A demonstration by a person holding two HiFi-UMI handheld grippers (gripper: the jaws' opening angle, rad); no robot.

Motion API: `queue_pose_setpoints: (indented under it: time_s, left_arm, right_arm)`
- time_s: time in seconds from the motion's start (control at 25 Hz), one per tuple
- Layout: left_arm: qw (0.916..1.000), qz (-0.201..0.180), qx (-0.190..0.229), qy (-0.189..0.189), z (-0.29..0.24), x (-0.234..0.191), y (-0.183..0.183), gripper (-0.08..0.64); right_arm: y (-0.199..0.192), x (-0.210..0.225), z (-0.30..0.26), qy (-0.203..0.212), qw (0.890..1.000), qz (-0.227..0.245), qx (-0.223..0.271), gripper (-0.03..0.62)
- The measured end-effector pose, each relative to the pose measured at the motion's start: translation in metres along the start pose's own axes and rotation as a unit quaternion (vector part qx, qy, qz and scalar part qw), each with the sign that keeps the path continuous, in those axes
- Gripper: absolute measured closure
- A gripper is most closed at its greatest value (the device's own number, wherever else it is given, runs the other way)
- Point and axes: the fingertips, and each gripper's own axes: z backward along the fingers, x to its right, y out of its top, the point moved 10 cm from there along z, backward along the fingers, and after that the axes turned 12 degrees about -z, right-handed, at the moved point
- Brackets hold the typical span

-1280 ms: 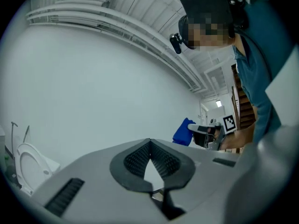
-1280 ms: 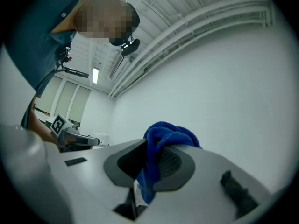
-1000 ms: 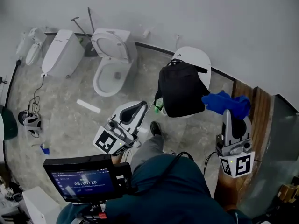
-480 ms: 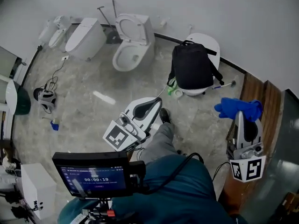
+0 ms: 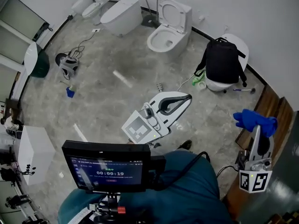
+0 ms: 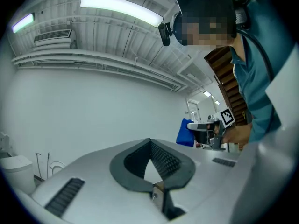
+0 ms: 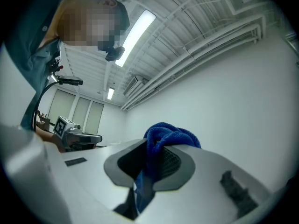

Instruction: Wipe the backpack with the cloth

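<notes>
Across the grey floor (image 5: 100, 118), well apart from both tools, the backpack (image 5: 223, 59) stands upright on a closed white toilet (image 5: 217, 84) by the wall. The right tool (image 5: 258, 130) is clamped on the blue cloth (image 5: 254, 119), which bunches above the jaws and trails down between them. The left tool (image 5: 188, 97) has its jaws together with nothing in them.

The main risk, as I judge it, is that the backpack only rests on the curved lid with its straps hanging loose. A hard wipe from one side could push it off onto the floor unless the empty left tool steadies it. The cloth is also gripped as a wad, so the hard jaw tips might rub the fabric instead of the cloth. A fold might also catch on a strap or the top handle and pull free.

At the toilet's foot lie a small green thing (image 5: 201, 83), perhaps a bottle, and a long-handled thing (image 5: 240, 90). Either could be kicked on the way in. A wooden panel (image 5: 271, 107) runs just beside the right tool and could be knocked on a swing toward the backpack. An open toilet (image 5: 169, 36) stands near the backpack, to its left in the head view. The screen (image 5: 108, 167) at the person's chest hides the floor right underfoot.
</notes>
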Motion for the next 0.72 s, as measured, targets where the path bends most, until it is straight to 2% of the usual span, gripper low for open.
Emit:
queue_pose_setpoints:
  time_s: [0.32, 0.56, 0.72]
  left_arm:
    - [0.9998, 0.018, 0.010, -0.008, 0.099, 0.023, 0.006, 0.557]
    - [0.9990, 0.029, 0.028, -0.020, 0.201, 0.050, 0.018, 0.557]
    - [0.9986, 0.033, 0.027, -0.031, 0.239, 0.066, 0.026, 0.557]
  right_arm:
    - [-0.015, -0.100, 0.039, -0.006, 1.000, 0.000, -0.003, 0.548]
    - [-0.017, -0.207, 0.094, -0.032, 0.999, 0.015, -0.003, 0.551]
    - [-0.011, -0.245, 0.123, -0.045, 0.999, 0.024, -0.002, 0.552]
